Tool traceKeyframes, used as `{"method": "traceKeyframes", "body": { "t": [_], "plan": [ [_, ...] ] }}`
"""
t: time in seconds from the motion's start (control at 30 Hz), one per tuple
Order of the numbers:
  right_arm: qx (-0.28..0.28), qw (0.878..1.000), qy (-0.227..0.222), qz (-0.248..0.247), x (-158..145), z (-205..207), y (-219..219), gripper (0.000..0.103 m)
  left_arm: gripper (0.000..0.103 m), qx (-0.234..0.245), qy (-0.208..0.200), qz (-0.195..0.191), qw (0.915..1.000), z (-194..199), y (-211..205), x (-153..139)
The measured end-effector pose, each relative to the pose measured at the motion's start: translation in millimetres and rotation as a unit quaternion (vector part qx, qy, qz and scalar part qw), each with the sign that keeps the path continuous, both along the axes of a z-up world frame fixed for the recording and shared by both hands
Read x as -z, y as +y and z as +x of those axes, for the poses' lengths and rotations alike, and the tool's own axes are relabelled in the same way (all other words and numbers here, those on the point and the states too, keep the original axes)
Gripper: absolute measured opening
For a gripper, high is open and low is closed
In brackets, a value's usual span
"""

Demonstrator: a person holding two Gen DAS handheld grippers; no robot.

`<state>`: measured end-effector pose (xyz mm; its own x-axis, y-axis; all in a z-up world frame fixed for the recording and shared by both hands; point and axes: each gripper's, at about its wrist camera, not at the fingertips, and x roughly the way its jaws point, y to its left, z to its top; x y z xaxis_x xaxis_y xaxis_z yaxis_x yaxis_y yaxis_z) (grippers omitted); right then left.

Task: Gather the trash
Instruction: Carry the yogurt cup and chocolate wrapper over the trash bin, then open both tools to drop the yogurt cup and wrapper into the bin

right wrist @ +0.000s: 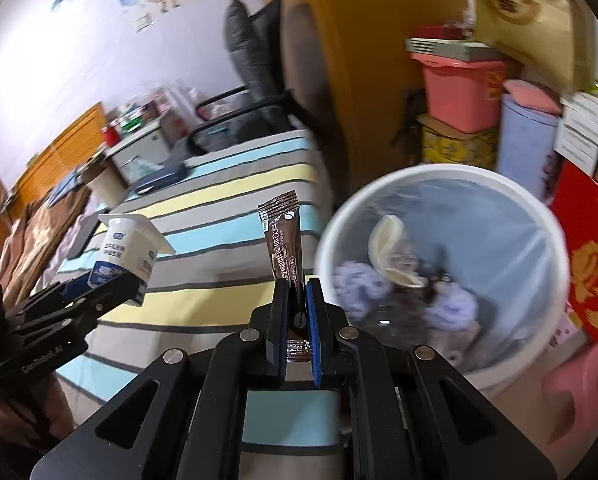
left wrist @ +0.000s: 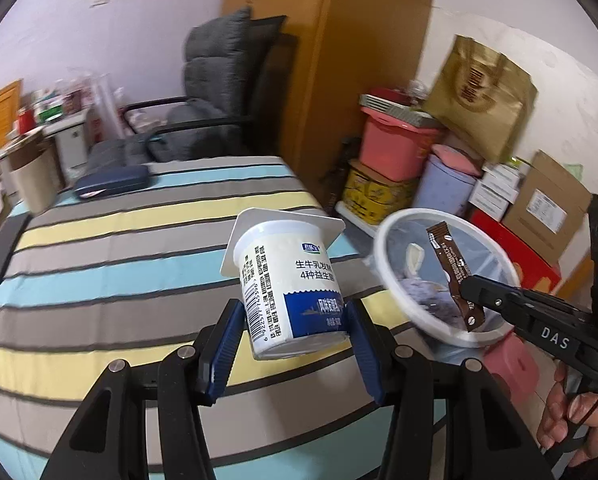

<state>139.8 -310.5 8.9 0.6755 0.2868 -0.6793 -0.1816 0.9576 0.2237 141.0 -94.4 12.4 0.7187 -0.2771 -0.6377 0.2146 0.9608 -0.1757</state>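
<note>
My left gripper (left wrist: 295,312) is shut on a white yogurt cup (left wrist: 287,280) with a blue label, holding it tilted above the striped bed. The same cup (right wrist: 129,256) shows at the left of the right wrist view. My right gripper (right wrist: 297,294) is shut on a brown coffee sachet (right wrist: 283,240) that stands upright between its pads. In the left wrist view that sachet (left wrist: 453,276) hangs over the rim of a white trash bin (left wrist: 391,276). The bin (right wrist: 499,184), lined with a clear bag, holds crumpled paper and a peel and stands to the right of the bed.
The bed (left wrist: 99,272) has a blue, yellow and grey striped cover, with a dark case (left wrist: 113,184) and a phone (left wrist: 3,252) on it. A grey chair (left wrist: 215,92) stands behind. Pink tubs, boxes and a gold bag (left wrist: 483,96) are stacked by the wall. A pink stool (right wrist: 579,392) sits beside the bin.
</note>
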Motion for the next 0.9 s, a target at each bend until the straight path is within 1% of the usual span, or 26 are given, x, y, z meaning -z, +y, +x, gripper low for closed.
{"method": "traceKeyframes", "body": {
  "t": [0.3,0.5,0.9],
  "plan": [
    [0.059,0.998,0.006,-0.001,4.4,-2.1,-42.8,0.011,0.053,0.061,0.0,-0.002,0.9982,22.8,-53.1,-1.2],
    [0.08,0.997,0.012,-0.001,7.8,-1.7,-58.1,0.011,0.053,0.094,0.007,-0.005,0.9956,34.2,-80.1,3.8],
    [0.11,0.994,0.027,-0.008,15.5,3.8,-79.4,0.011,0.053,0.14,0.034,-0.009,0.9895,56.8,-124.1,22.6]
  ]
}}
